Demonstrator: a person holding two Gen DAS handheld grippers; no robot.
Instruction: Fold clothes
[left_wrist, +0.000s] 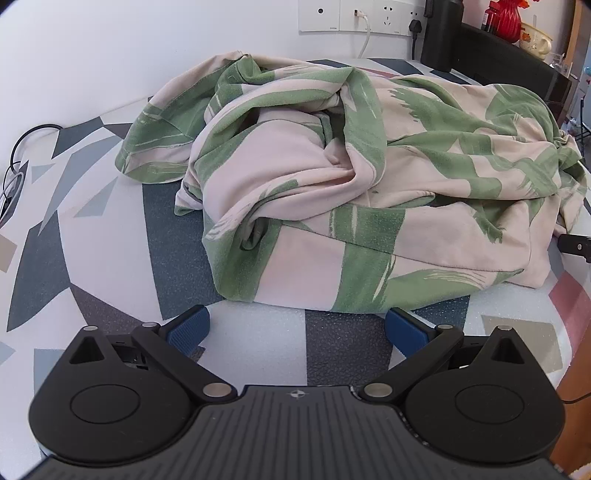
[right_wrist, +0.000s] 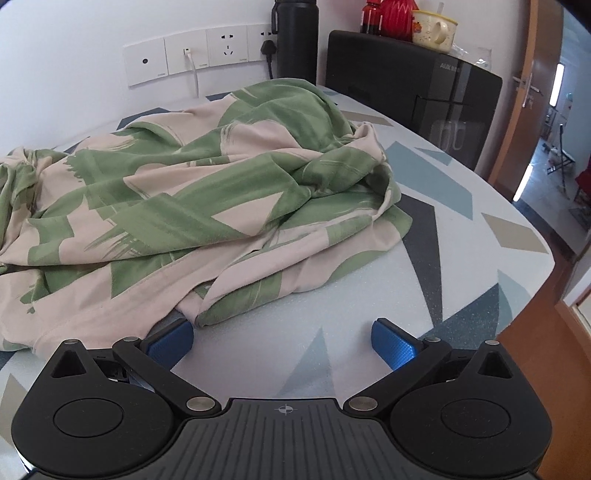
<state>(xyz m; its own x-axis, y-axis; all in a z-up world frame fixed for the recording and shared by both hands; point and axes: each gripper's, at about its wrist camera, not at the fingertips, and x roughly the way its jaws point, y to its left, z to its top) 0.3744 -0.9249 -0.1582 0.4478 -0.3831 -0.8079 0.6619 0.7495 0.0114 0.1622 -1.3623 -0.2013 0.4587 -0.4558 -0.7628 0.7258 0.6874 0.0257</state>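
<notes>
A crumpled garment (left_wrist: 351, 184), pale pink with green brush marks, lies heaped in the middle of the table (left_wrist: 103, 229), unfolded. The left gripper (left_wrist: 297, 328) waits just short of the garment's near hem, blue pads spread wide, gripping nothing. The right gripper (right_wrist: 282, 341) sits at the garment's right front corner, jaws also wide apart and empty; its left pad (right_wrist: 173, 341) is right against the cloth edge. Behind the garment, sockets (right_wrist: 192, 55) line the wall, with a black flask (right_wrist: 295, 37) beside them.
</notes>
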